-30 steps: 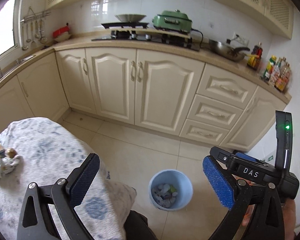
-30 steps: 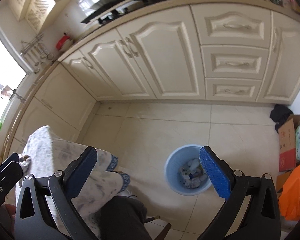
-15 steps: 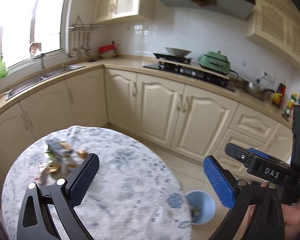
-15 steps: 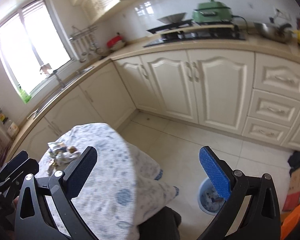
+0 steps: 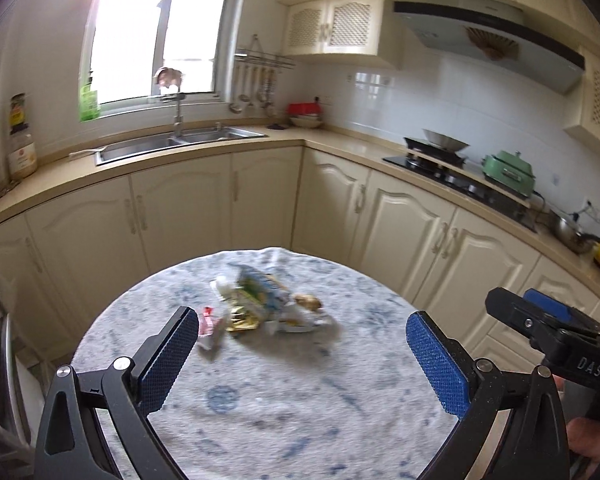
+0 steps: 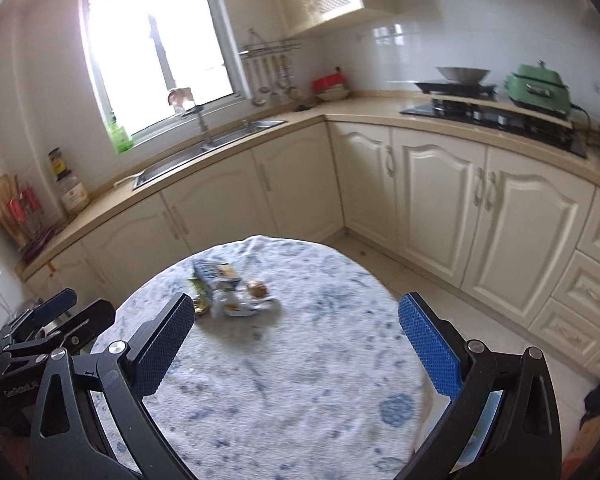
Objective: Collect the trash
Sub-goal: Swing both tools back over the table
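Observation:
A small heap of trash (image 5: 260, 304) lies on a round table with a blue-patterned white cloth (image 5: 284, 408): a yellow-green wrapper, a red-and-white wrapper (image 5: 209, 322), a brown crumpled piece (image 5: 309, 302) and white scraps. It also shows in the right wrist view (image 6: 228, 290). My left gripper (image 5: 304, 360) is open and empty above the table, just short of the heap. My right gripper (image 6: 296, 346) is open and empty, further back over the cloth (image 6: 300, 392). The right gripper's body shows at the right of the left wrist view (image 5: 548, 336).
Cream kitchen cabinets (image 5: 400, 224) wrap around behind the table. A sink (image 5: 172, 146) sits under the window. A hob with a pan (image 5: 440, 148) and a green cooker (image 5: 508, 172) stand on the counter. The trash bin is out of view.
Both views have swung up and left, from the floor and the blue bin to the table. The trash heap has come to the middle of both views. Both grippers stay open.

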`<state>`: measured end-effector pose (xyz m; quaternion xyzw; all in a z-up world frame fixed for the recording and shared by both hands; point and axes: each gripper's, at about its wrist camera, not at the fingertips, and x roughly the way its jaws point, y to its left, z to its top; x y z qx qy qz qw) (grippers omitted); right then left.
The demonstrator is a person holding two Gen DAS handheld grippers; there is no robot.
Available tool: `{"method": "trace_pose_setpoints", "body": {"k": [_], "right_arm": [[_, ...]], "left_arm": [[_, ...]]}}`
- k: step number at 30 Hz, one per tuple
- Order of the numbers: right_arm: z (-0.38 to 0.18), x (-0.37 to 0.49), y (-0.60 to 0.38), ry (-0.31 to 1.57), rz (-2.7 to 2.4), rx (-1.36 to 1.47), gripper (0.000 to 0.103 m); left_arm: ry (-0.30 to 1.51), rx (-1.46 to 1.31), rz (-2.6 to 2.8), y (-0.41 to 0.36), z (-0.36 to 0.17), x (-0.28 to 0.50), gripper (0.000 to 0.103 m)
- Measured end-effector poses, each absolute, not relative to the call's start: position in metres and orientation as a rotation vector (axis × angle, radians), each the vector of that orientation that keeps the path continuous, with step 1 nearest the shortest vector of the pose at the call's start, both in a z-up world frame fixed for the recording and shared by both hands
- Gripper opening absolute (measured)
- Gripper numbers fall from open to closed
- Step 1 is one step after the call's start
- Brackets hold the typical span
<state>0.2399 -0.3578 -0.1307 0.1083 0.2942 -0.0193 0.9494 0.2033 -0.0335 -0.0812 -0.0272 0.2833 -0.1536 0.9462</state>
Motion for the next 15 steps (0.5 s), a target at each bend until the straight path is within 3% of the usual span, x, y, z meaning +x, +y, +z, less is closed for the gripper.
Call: {"method": "trace_pose_setpoints", "body": {"k": [15], "right_arm": [[-0.163, 0.315, -0.286, 0.701, 0.093, 0.114, 0.103]], "left_arm": [[0.676, -0.058, -0.193, 0.01, -0.113, 0.259, 0.102]]}}
